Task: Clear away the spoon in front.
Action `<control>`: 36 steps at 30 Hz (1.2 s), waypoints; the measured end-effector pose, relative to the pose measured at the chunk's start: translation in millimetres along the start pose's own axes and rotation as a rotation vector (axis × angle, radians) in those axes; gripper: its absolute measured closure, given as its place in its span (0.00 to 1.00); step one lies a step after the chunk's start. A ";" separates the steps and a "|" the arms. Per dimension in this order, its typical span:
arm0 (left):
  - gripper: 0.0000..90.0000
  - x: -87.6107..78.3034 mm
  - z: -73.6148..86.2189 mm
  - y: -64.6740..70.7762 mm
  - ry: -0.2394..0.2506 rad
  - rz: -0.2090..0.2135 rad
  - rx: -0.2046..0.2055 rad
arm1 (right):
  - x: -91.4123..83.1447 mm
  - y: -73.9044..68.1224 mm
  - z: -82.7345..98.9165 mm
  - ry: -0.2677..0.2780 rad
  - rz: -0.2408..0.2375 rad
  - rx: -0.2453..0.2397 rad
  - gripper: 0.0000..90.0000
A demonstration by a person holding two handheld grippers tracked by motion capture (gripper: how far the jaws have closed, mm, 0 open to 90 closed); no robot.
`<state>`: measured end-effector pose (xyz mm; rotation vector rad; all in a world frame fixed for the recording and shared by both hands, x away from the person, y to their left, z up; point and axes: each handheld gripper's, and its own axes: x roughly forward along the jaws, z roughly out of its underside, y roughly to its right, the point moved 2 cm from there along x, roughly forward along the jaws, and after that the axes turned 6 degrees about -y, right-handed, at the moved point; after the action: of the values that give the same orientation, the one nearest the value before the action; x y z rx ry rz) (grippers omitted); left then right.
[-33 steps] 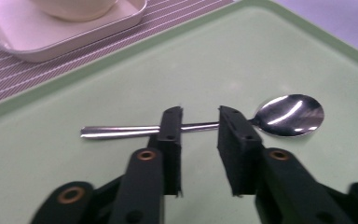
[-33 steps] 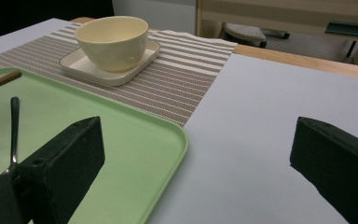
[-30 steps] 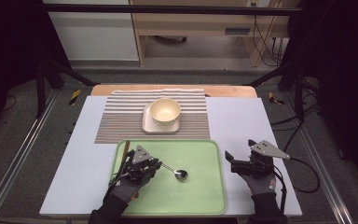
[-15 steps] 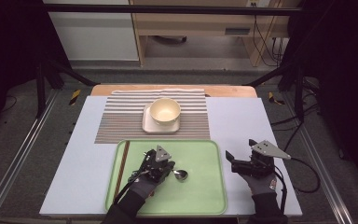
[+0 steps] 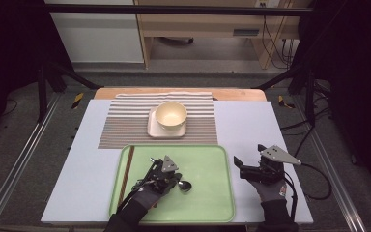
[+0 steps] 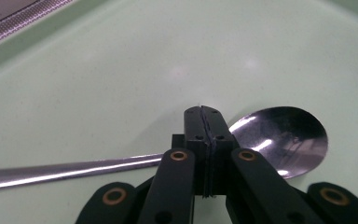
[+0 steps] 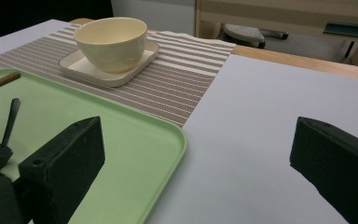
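Down on the left of the green tray (image 5: 222,159), two thin brown chopsticks (image 5: 127,169) are lying side by side along its left edge. Just right of them, the left gripper (image 5: 176,180) is reaching in from the bottom of the high view and pressing low over the tray floor. Its jaws have just been closing and are now standing together; in the left gripper view they are meeting face to face right at the neck of the metal spoon (image 6: 279,135), where the handle joins the bowl of the spoon. Whether the spoon's neck is actually being pinched between them, I cannot tell, since the jaw tips are covering that spot. The spoon is lying flat on the tray near its middle, its handle running off to the left of that view and its bowl pointing right. Beyond the tray, a cream bowl (image 5: 171,115) is sitting on a small square plate (image 5: 152,129) on the striped mat (image 5: 125,121). Farther right, the right gripper (image 5: 251,166) is resting on the white table (image 5: 251,125) just beside the tray's right edge, its jaws standing wide apart with nothing between them.
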<state>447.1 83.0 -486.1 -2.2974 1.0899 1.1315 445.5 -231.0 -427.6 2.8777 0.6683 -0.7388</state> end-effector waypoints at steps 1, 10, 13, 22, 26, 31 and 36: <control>0.99 -1.6 2.2 -0.1 0.001 0.005 0.003 | 0.1 0.1 0.0 0.000 0.000 0.000 0.04; 0.99 -17.7 19.5 -7.1 -0.024 0.015 0.023 | 0.9 -0.6 0.3 -0.004 -0.001 0.000 0.04; 0.99 -22.9 25.5 -9.5 -0.031 0.021 0.027 | 0.1 -0.1 0.0 -0.001 -0.001 0.002 0.04; 0.99 -40.2 46.3 -24.9 -0.034 0.016 -0.001 | 0.2 -0.1 -0.1 0.000 -0.002 0.003 0.04; 0.99 -41.5 45.9 -21.9 -0.006 0.012 -0.015 | 0.8 -0.5 0.0 -0.001 -0.001 -0.001 0.04; 0.99 -38.6 46.0 -13.3 -0.020 0.019 0.011 | 0.2 -0.6 -0.2 0.001 -0.003 0.003 0.04; 0.99 -42.3 50.0 -13.2 -0.033 0.032 0.013 | -0.1 0.0 -0.3 0.003 0.000 0.000 0.04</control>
<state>415.4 141.8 -483.9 -2.2511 1.1229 1.1661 445.6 -230.9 -427.3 2.8795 0.6689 -0.7347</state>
